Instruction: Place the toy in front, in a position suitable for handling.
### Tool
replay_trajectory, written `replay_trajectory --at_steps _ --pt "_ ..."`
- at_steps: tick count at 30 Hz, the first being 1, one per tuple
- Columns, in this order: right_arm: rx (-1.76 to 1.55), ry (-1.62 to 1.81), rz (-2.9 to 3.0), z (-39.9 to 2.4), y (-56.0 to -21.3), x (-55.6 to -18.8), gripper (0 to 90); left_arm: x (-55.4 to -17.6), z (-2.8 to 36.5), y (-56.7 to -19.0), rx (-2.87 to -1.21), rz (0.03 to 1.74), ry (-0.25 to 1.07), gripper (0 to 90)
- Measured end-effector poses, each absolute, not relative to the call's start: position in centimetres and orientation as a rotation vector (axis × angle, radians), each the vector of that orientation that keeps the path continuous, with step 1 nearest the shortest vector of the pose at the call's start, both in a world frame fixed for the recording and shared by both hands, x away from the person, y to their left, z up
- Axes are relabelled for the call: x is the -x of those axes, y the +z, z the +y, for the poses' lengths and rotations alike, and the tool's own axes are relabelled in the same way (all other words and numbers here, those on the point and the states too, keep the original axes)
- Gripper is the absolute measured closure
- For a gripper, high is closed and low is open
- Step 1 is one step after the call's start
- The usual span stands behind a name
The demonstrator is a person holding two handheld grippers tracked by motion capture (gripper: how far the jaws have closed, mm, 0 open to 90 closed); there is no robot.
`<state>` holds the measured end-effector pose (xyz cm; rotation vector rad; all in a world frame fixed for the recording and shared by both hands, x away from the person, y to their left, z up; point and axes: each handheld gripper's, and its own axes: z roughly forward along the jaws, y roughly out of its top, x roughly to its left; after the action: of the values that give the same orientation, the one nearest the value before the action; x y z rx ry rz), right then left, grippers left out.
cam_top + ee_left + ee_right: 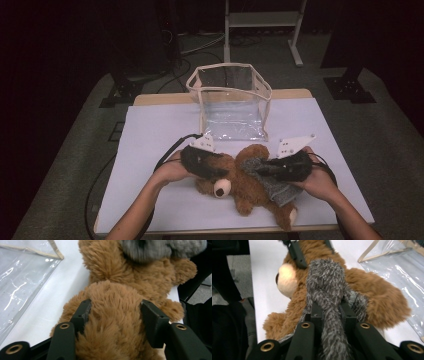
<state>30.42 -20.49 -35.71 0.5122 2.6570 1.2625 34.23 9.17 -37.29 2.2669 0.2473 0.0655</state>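
Brown teddy bear [240,187] lying on white table [150,150], near front edge. Left gripper [116,320] squeezing bear's head, both claws pressing into fur. Right gripper [331,312] pinching grey fuzzy cloth [325,282] draped over bear's tummy. Clear bag [232,102] standing just behind bear.

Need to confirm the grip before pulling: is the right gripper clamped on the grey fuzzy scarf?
Yes, the right gripper has its jaws pinched on the grey scarf lying over the teddy bear.

one brown teddy bear [243,186], one grey scarf [272,184], one clear bag [231,102], two tools
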Motion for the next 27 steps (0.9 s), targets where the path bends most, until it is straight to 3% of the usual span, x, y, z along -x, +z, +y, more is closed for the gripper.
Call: replay_trajectory --at_steps 12,27 --pt "-0.619 1.261 2.584 -25.4 -32.6 -31.0 75.9 -29.8 10.7 -37.7 -2.243 0.165 0.156 47.8" --pt "-0.521 1.264 2.708 -20.8 -33.7 -33.0 75.8 -28.8 10.9 -37.9 -2.237 0.117 0.163 45.6"
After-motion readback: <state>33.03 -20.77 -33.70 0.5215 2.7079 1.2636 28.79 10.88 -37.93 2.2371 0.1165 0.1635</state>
